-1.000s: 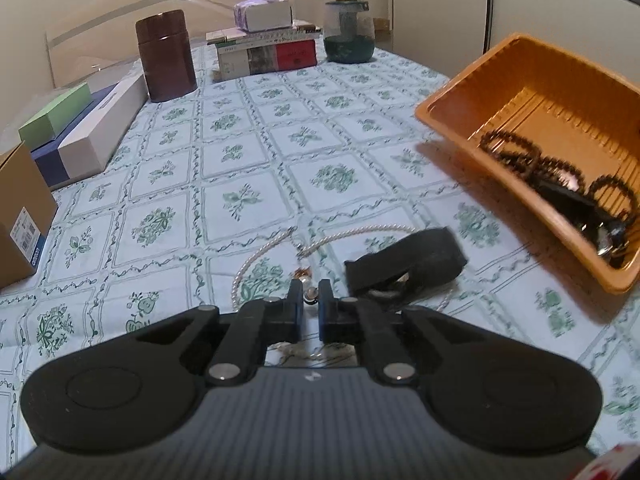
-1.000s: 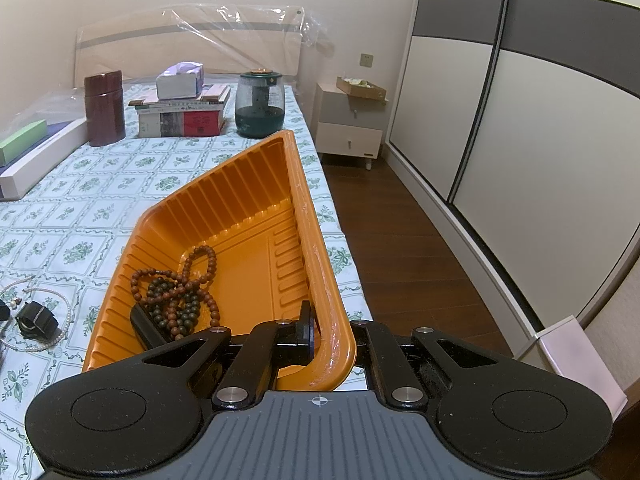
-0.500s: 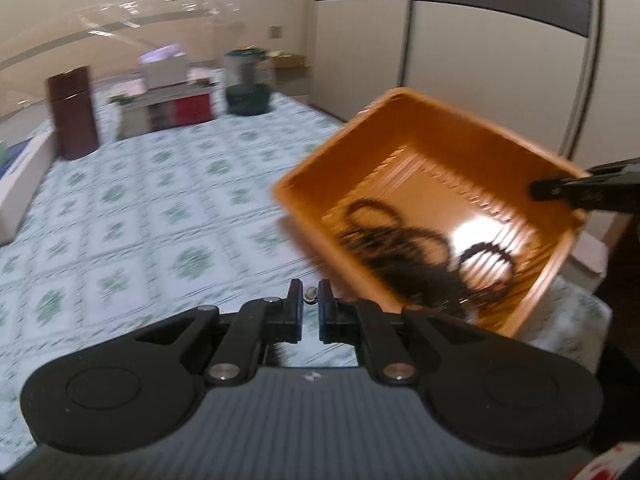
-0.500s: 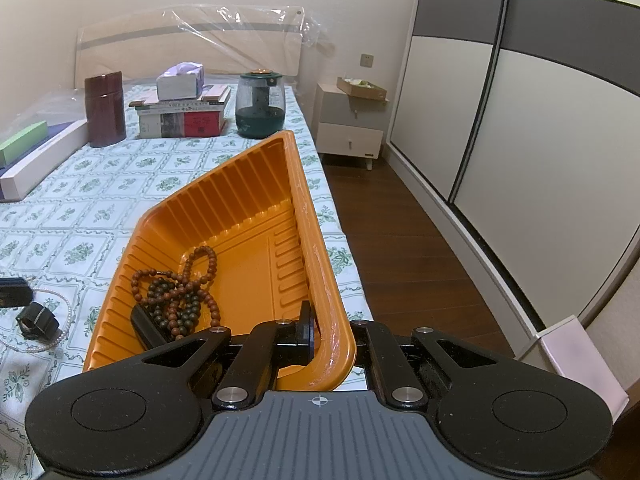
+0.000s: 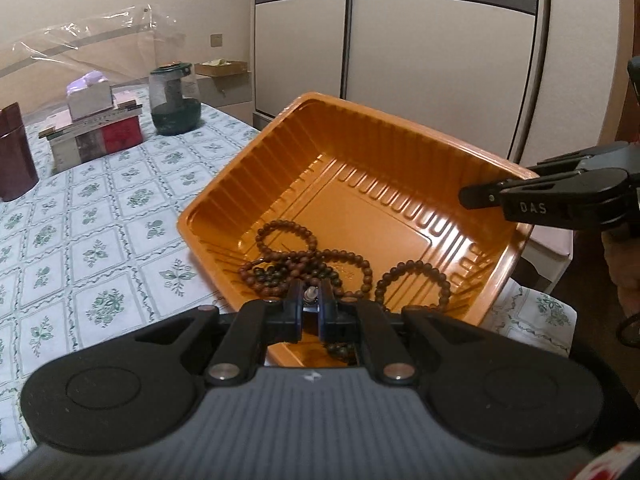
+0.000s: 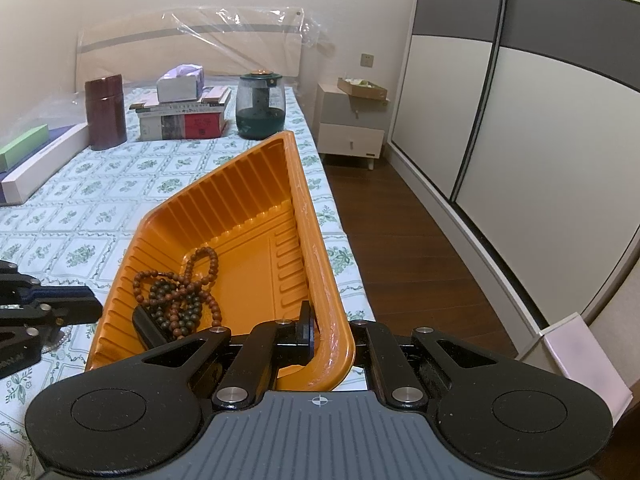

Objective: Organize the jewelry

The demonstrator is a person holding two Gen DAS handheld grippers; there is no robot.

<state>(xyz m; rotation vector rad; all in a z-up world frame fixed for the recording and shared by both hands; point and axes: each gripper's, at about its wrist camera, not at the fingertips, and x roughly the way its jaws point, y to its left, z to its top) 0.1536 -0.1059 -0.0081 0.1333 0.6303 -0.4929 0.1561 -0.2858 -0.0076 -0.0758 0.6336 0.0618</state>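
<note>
An orange plastic tray (image 5: pixel 360 152) holds several brown bead bracelets (image 5: pixel 304 256). My right gripper (image 6: pixel 328 332) is shut on the tray's near rim (image 6: pixel 320 264) and holds it tilted above the bed; it also shows in the left wrist view (image 5: pixel 480 196). My left gripper (image 5: pixel 310 304) is shut on a small metal pendant (image 5: pixel 310 294) over the tray's near edge. The left gripper shows at the left of the right wrist view (image 6: pixel 52 300). The beads (image 6: pixel 176 292) lie in the tray's low corner. A pearl necklace (image 6: pixel 56 340) lies under the left gripper.
The bed has a green floral cover (image 5: pixel 80 232). At its far end stand a brown canister (image 6: pixel 105 112), stacked books with a tissue box (image 6: pixel 182 116) and a dark glass jar (image 6: pixel 260 108). Long boxes (image 6: pixel 36 160) lie left. A wardrobe (image 6: pixel 520 120) and nightstand (image 6: pixel 352 128) stand right.
My left gripper has lifted from the bed cover with the pendant and swung right to above the tray. The right gripper and tray have stayed put.
</note>
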